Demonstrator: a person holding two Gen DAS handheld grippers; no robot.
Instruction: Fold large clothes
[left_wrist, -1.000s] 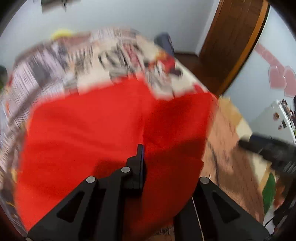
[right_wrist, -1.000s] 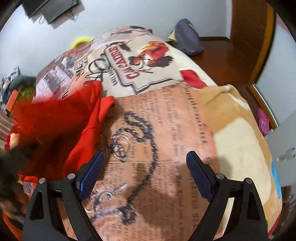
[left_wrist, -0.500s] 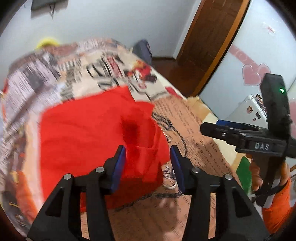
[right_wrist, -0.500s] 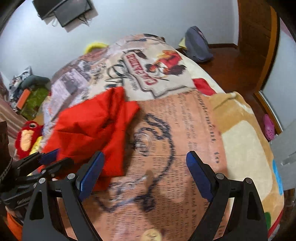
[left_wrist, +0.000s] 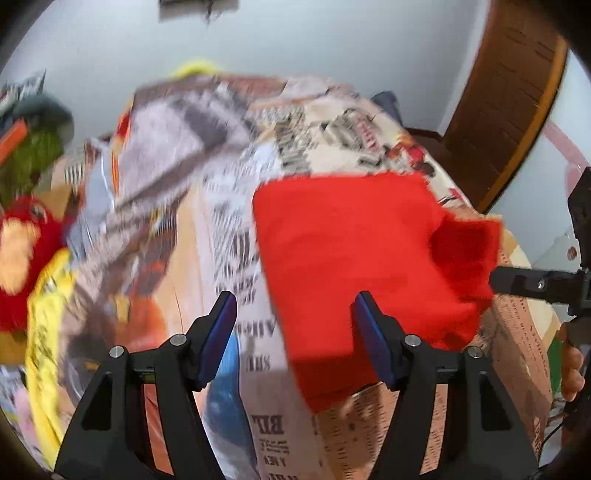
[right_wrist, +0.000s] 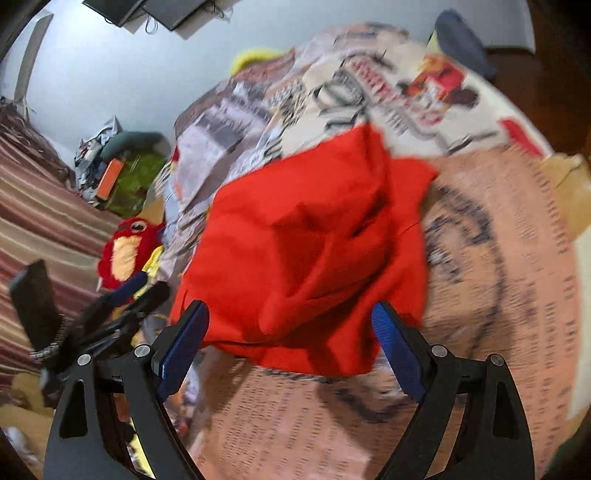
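Red garment (right_wrist: 310, 258), bunched in loose folds, lying on bed (right_wrist: 498, 295) over printed bedspread (left_wrist: 229, 206); free of both grippers. Left gripper (left_wrist: 293, 332) above near edge of garment, jaws just opened wide, blue pads apart, nothing pressed between them; one pad over bedspread, other over red cloth. Right gripper (right_wrist: 290, 347) hanging over near edge of garment too, jaws spread wide, empty. Same right gripper (left_wrist: 535, 284) seen from left wrist view at far right, just beside garment's crumpled corner, with part of a hand (left_wrist: 570, 365) below it. Red plush toy (right_wrist: 123, 254) at left side of bed, beside yellow cloth. Brown wooden door (left_wrist: 509, 92) behind, pale wall around.
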